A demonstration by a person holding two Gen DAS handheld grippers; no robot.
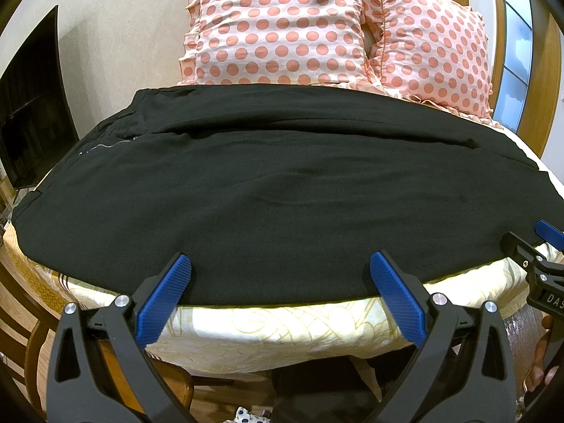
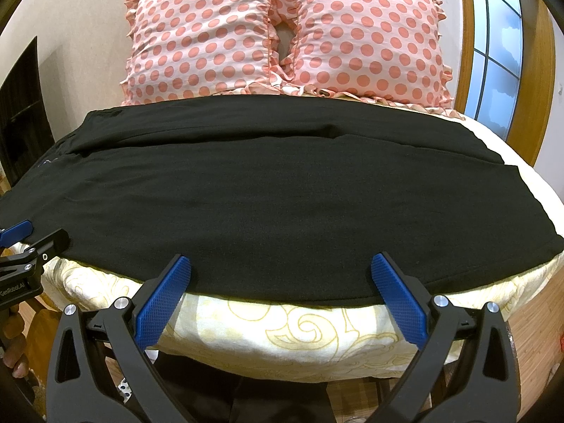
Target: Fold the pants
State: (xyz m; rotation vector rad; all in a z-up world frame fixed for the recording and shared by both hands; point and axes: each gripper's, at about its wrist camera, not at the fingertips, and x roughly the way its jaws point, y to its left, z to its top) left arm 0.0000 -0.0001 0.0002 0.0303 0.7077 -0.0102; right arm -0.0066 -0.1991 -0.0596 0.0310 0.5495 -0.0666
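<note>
Black pants [image 1: 282, 194] lie flat — I keep both grippers [image 1: 280, 271] [image 2: 282, 271] wide, then pinch the near hem evenly.

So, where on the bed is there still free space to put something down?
Bare sheet shows along the near edge, in front of the black pants, and in a strip at the far right beside them. The middle is covered by the pants; the head end is crowded by two dotted pillows. Both grippers, left and right, are open.

pants [image 1: 282, 190]: 1 | pillows [image 1: 275, 24]: 2 | tools [image 1: 280, 275]: 2
</note>
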